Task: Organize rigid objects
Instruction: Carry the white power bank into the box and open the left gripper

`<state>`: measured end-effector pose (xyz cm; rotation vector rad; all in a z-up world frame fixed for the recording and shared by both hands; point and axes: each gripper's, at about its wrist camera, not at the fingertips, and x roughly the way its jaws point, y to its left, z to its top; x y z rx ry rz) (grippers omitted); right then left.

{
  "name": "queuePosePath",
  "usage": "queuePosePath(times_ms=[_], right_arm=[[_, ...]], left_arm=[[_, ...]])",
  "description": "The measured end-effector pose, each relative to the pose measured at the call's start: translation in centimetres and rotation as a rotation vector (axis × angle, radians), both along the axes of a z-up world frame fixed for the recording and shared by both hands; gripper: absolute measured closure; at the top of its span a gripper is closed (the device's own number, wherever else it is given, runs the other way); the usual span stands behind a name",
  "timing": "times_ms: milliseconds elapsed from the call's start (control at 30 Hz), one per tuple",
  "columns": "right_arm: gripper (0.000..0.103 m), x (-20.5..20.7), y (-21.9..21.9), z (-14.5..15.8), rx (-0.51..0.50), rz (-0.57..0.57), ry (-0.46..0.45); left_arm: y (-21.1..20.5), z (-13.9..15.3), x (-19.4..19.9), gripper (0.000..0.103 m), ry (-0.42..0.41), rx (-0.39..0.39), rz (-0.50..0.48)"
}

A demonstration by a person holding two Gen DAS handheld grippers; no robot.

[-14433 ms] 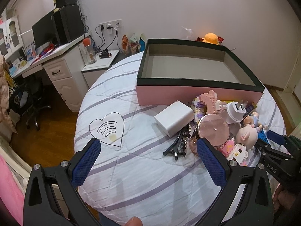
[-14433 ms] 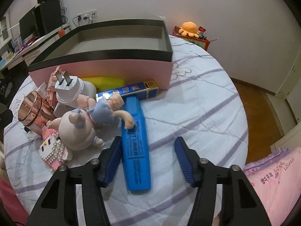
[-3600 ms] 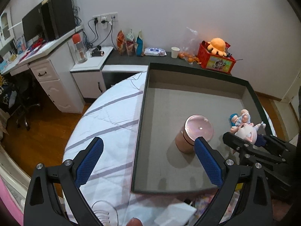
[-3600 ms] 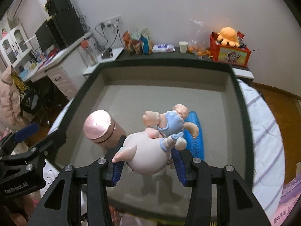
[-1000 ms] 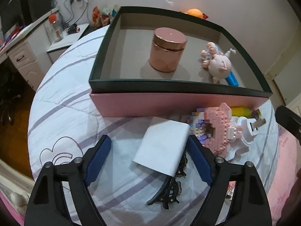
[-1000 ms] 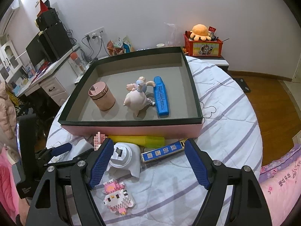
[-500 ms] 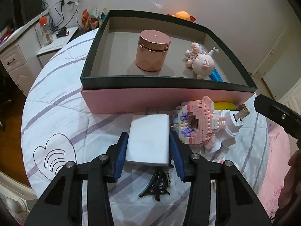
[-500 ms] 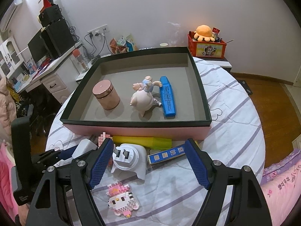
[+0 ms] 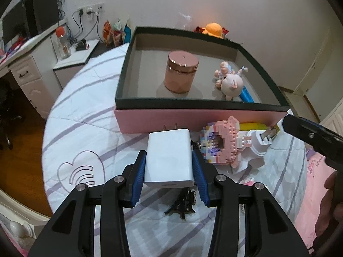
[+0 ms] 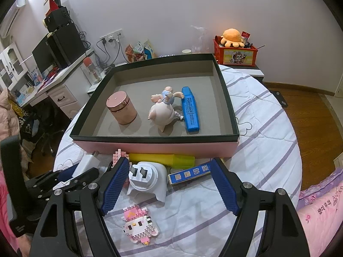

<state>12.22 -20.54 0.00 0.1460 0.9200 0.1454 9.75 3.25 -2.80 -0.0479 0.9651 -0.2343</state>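
Even, soft indoor light from above fills both views, bright on the white wall (image 10: 171,10). The pink jar (image 9: 181,73) casts a faint shadow inside the box (image 9: 137,81). Fisheye bending curves the edges, with black vignetted corners. Focus is fairly sharp; slight blur at the left.

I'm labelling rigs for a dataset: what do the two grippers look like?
Both look alike: black angular frames with triangular cut-outs and silver bolts at the joints, and blue ribbed pads on the fingers. That goes for the left gripper and the right gripper. No cables or sleeves show; white lettering on the left's body is unreadable.
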Motion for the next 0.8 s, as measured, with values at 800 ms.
queuePosePath(times_ms=[800], right_arm=[[0.024, 5.2, 0.8, 2.8, 0.01, 0.039, -0.07]], left_arm=[[-1.2, 5.4, 7.5, 0.06, -0.097, 0.024, 0.038]])
